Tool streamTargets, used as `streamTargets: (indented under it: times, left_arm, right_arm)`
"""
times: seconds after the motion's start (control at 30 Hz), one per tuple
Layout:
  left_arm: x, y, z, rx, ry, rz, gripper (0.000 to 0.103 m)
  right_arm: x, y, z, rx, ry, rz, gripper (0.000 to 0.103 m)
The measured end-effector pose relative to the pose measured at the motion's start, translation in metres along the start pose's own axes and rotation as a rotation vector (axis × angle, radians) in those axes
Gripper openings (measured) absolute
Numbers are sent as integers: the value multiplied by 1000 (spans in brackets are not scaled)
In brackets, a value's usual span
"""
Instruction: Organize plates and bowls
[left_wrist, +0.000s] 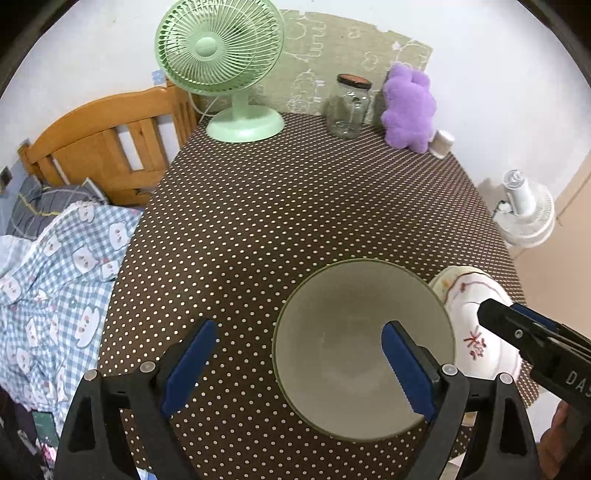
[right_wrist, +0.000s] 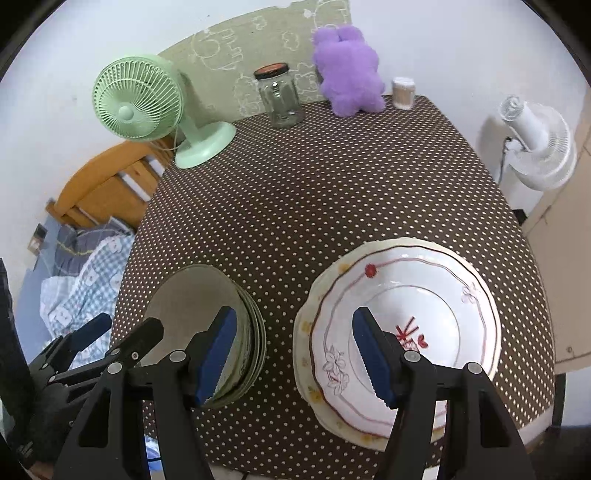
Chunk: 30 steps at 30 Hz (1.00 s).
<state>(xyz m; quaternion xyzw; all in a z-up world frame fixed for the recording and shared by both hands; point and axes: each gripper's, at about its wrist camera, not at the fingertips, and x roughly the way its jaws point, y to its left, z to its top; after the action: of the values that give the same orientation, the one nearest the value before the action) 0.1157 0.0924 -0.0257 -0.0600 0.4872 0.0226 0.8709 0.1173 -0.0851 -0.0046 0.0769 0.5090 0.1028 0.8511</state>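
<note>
The near edge of the table (right_wrist: 332, 192) is lying hidden behind both tools, and the lower bowls of the green stack (right_wrist: 207, 332) are showing only as thin rims at its right side, so their number is hard to make out. In the left wrist view the top bowl (left_wrist: 364, 347) is appearing smooth, round and matte grey-green inside, while the plates (left_wrist: 480, 332) beside it are being cut across by the right gripper's dark arm. The scalloped white plates (right_wrist: 406, 332), glossy with red line flowers, are sitting stacked just right of the bowls on a brown dotted cloth. The left gripper (left_wrist: 299, 363) is hovering with jaws spread, one blue pad over the bowl, pinching nothing. The right gripper (right_wrist: 293, 356) is standing spread too, gripping nothing. A green fan (right_wrist: 147, 107), glass jar (right_wrist: 280, 99) and purple plush toy (right_wrist: 347, 70) are lining the far edge.
</note>
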Motion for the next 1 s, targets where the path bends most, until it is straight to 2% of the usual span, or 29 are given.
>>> streamTargets:
  times: [0.13, 0.3, 0.63, 0.77, 0.8, 0.9, 1.0]
  left_arm:
    - [7, 0, -1, -25, 13, 38, 92]
    - [18, 2, 0, -36, 51, 56, 91]
    - [41, 6, -1, -16, 93, 17, 91]
    - [45, 3, -3, 13, 111, 4, 91]
    - [46, 3, -2, 19, 115, 4, 91]
    - [50, 2, -4, 34, 131, 4, 90]
    - [52, 3, -5, 36, 142, 8, 89]
  right_arm:
    - [13, -5, 4, 7, 33, 47, 68]
    - [28, -5, 9, 25, 89, 56, 68]
    - [58, 12, 13, 27, 149, 43, 68]
    - [70, 15, 12, 42, 182, 31, 60]
    - [73, 15, 11, 47, 195, 40, 54]
    - [80, 17, 8, 50, 215, 43, 47]
    - [87, 17, 5, 68, 239, 46, 45]
